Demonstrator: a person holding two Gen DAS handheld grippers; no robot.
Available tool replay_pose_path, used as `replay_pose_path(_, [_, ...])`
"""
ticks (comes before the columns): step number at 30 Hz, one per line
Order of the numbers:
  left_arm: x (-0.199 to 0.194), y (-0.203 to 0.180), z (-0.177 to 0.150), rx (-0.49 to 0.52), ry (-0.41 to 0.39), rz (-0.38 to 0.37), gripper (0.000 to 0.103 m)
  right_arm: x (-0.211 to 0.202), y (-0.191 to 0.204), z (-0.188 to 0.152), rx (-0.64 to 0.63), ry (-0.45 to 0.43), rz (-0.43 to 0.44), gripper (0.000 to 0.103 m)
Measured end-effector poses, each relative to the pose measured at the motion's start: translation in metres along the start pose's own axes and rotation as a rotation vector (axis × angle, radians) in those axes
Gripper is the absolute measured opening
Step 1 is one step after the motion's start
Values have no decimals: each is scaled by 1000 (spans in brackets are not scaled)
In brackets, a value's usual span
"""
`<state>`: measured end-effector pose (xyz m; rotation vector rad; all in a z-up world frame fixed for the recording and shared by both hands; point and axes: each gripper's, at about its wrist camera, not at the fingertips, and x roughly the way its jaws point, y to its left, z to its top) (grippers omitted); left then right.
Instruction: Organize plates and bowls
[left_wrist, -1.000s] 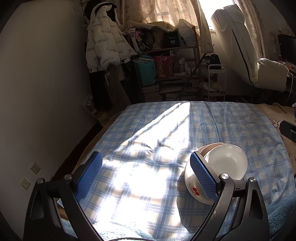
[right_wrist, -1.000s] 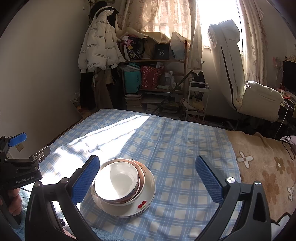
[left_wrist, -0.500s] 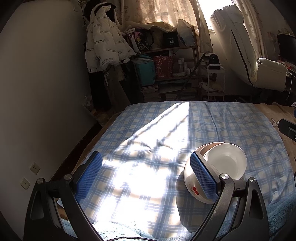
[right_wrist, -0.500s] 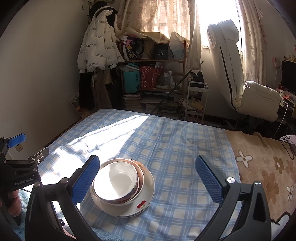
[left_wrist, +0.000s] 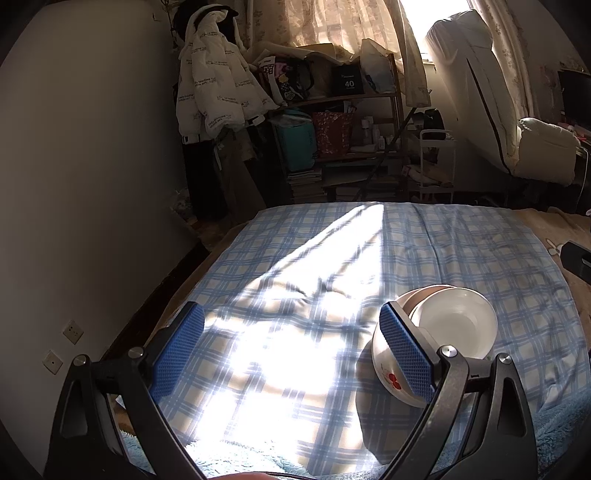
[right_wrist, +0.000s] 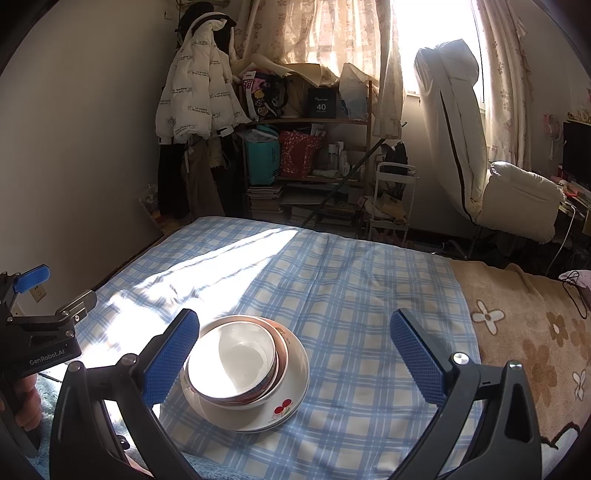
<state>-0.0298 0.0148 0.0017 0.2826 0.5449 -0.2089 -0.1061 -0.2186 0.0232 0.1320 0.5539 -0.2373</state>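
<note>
Bowls (right_wrist: 232, 363) stacked on plate (right_wrist: 284, 402) near cloth (right_wrist: 332, 295) front edge; both grippers' fingers apart, holding nothing

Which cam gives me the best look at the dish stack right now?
Right wrist. It shows the whole stack from above: white bowl nested in a brown-rimmed dish on the cherry plate. In the left wrist view, the left gripper's right finger covers the stack's near side.

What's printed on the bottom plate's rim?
Red cherries on the white plate, clearest in the right wrist view.
</note>
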Motion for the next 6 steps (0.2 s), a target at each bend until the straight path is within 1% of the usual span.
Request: replay_pose_path(6, [0,-1,0,-5,1,2,94,0,0,0,0,0,0,103])
